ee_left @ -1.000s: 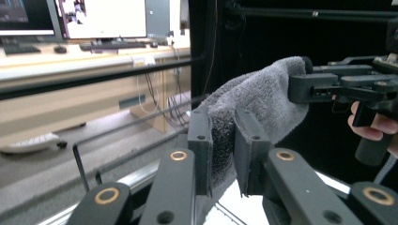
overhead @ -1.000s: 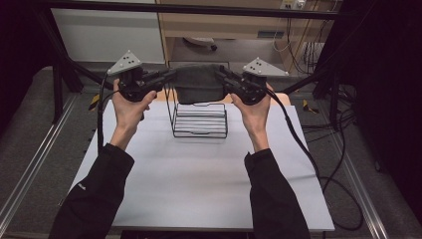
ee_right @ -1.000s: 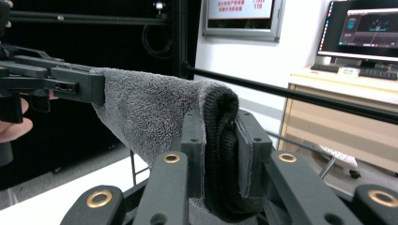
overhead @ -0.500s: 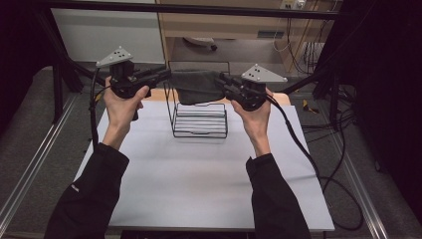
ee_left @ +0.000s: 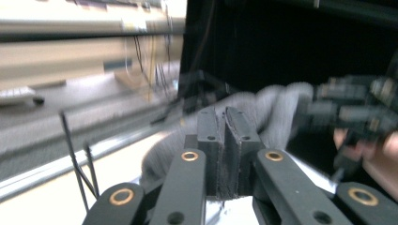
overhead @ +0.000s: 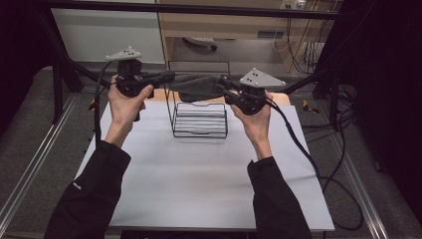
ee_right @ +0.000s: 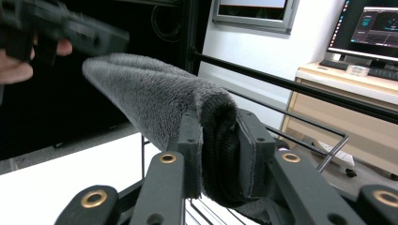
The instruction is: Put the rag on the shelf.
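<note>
Your white tabletop (overhead: 199,179) fills the lower centre of the high view, running from the bottom edge up to the middle of the frame, with your two dark sleeves coming in from the lower left and lower right. At the table's far edge, centre frame, stands a black wire rack (overhead: 199,118), its tall back loop rising into the upper centre and its low ribbed base resting on the white surface.

Above that rack, just over centre, you hold a grey plush cloth (overhead: 195,85) stretched between both tools, clear of the table. In the right gripper view the cloth (ee_right: 155,98) arches from the middle of the frame toward the upper left; in the left gripper view it (ee_left: 277,110) bunches right of centre, blurred.

Your left gripper (overhead: 168,77) sits upper left of centre in the high view, pointing right; in its own view its jaws are pressed nearly together on a thin edge of the cloth. Your right gripper (overhead: 222,84) sits just right of centre, pointing left; in its own view its jaws stand partly apart, clamped on a thick fold of the cloth.
</note>
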The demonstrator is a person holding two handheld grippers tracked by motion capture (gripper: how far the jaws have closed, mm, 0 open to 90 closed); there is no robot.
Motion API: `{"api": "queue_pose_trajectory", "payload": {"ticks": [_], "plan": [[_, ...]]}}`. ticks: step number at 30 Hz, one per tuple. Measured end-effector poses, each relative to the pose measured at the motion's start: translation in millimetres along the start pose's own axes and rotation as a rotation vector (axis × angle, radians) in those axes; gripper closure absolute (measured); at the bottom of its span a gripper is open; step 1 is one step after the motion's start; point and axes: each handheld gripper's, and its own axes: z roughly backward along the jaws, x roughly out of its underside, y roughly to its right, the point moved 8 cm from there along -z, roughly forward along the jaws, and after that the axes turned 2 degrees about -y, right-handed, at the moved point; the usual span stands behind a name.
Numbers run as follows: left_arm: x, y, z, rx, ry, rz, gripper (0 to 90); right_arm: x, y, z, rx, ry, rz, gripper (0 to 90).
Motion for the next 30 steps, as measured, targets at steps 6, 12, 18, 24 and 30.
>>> {"api": "queue_pose_trajectory", "payload": {"ticks": [6, 12, 18, 24, 30], "plan": [[18.9, 3.7, -5.0, 0.018, -0.055, -0.013, 89.7, 2.2, -6.3, 6.2, -0.034, -0.035, -0.001, 59.6], [32.6, 3.1, -9.4, 0.006, -0.102, -0.035, 89.9, 2.0, -12.2, 13.4, -0.077, -0.052, -0.029, 49.4], [49.5, 0.3, -19.6, -0.018, -0.150, -0.069, 90.0, 3.7, -16.1, 15.2, -0.092, -0.064, -0.049, 58.9], [62.2, -5.7, -30.5, -0.035, -0.163, -0.063, 90.0, 25.6, -7.0, 8.8, -0.070, -0.165, -0.114, 85.8], [67.7, -11.1, -36.6, -0.047, -0.152, -0.052, 89.9, 47.6, 5.8, 2.4, -0.033, -0.191, -0.160, 86.9]]}}
